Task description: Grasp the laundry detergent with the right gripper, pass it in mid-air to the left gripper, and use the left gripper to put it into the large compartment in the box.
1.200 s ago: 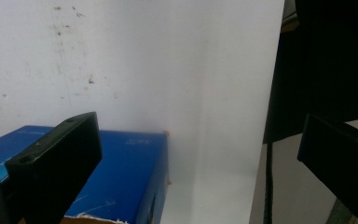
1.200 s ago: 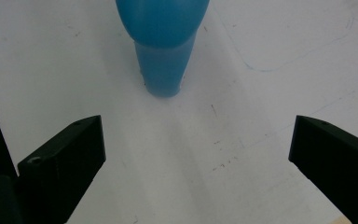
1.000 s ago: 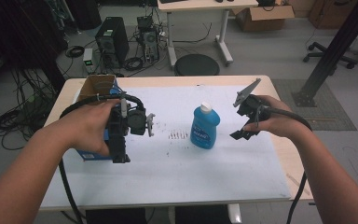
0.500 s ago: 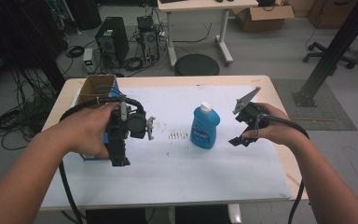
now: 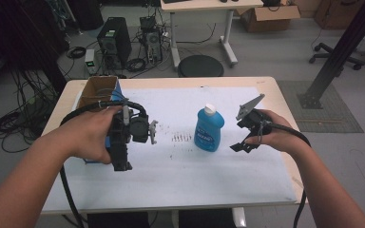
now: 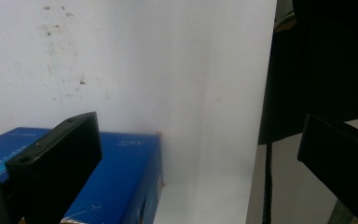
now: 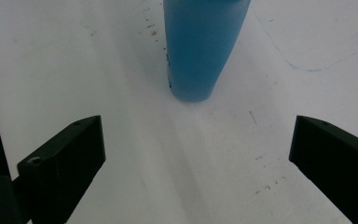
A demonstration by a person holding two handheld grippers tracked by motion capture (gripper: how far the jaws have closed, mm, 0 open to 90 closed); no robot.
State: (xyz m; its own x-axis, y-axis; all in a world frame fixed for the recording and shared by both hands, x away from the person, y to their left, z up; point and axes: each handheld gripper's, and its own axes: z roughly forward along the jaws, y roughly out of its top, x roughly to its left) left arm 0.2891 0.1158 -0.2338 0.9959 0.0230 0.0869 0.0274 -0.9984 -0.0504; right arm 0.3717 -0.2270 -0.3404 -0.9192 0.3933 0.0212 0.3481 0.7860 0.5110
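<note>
The right hand holds the right gripper low over the white table sheet, forearm coming in from the lower right, jaws aimed toward the blue detergent bottle. In the right gripper view its two black jaws stand wide apart with nothing between them, and the bottle stands upright on the sheet just ahead of them, centred on the gap but clear of both; its cap and label are cut off by the top edge. The high view shows the white cap and the bottle standing between the two grippers.

The left hand grips the left gripper with the wrist turned, so its body lies sideways and its jaws point down toward the person's edge of the table. In the left gripper view the jaws are spread and hold nothing; a blue cardboard box lies just beyond the left-hand jaw, partly hidden by it, with print too blurred to read. In the high view the hand covers most of that box. An open brown carton sits beyond the left gripper.
</note>
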